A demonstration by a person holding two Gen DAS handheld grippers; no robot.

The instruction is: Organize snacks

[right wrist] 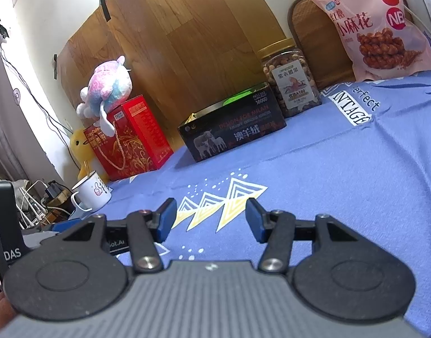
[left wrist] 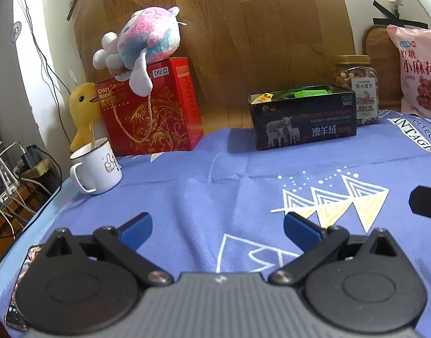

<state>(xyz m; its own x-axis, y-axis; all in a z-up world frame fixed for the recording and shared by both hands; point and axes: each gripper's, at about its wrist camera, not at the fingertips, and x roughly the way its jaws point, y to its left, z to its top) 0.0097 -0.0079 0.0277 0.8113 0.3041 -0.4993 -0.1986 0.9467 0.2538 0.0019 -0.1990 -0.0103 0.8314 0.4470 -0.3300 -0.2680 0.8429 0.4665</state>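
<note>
An open black tin box [left wrist: 304, 125] with sheep on its side stands at the back of the blue cloth; green and yellow snack packets [left wrist: 311, 93] lie inside it. It also shows in the right wrist view [right wrist: 232, 129]. A jar of nuts [left wrist: 356, 84] [right wrist: 290, 81] stands right of the box. A pink snack bag [left wrist: 418, 70] [right wrist: 376, 28] leans at the far right. My left gripper [left wrist: 217, 226] is open and empty, low over the cloth. My right gripper [right wrist: 211, 219] is open and empty too.
A red biscuit box [left wrist: 153, 107] [right wrist: 131, 138] with a plush toy [left wrist: 142, 45] on top stands at the back left, a yellow duck [left wrist: 83, 112] and a white mug [left wrist: 95, 169] [right wrist: 91, 193] beside it. A phone [left wrist: 21, 281] lies at the table's left edge. Cables hang left.
</note>
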